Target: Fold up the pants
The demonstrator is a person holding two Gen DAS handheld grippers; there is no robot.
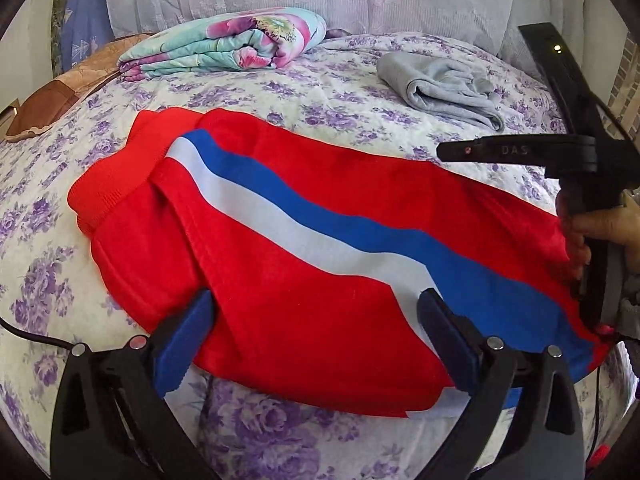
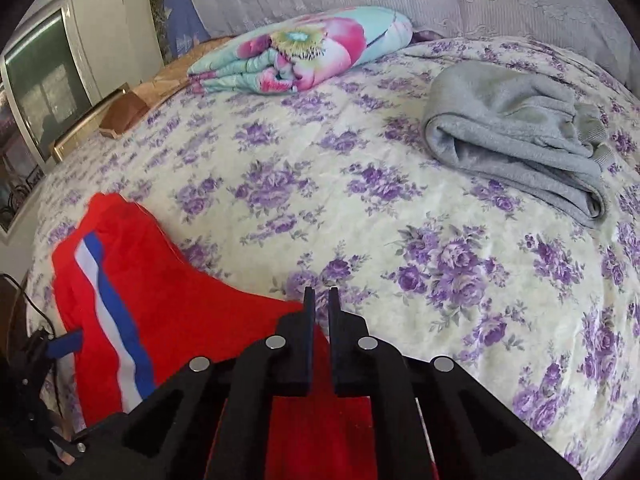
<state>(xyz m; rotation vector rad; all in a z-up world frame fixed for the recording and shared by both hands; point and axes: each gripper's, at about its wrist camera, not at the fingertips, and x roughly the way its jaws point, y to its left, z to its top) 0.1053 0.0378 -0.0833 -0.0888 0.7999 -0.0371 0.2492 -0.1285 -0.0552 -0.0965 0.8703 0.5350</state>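
Red pants with a white and blue side stripe lie folded lengthwise on the flowered bedspread, waistband at the far left. My left gripper is open, its blue-padded fingers spread over the pants' near edge. My right gripper is nearly shut, with red cloth of the pants under and between its fingers. It also shows in the left wrist view, held at the pants' right end.
A folded grey garment lies at the far right of the bed. A rolled flowery quilt lies at the back. A window and brown pillow are at the left. A cable runs at the left.
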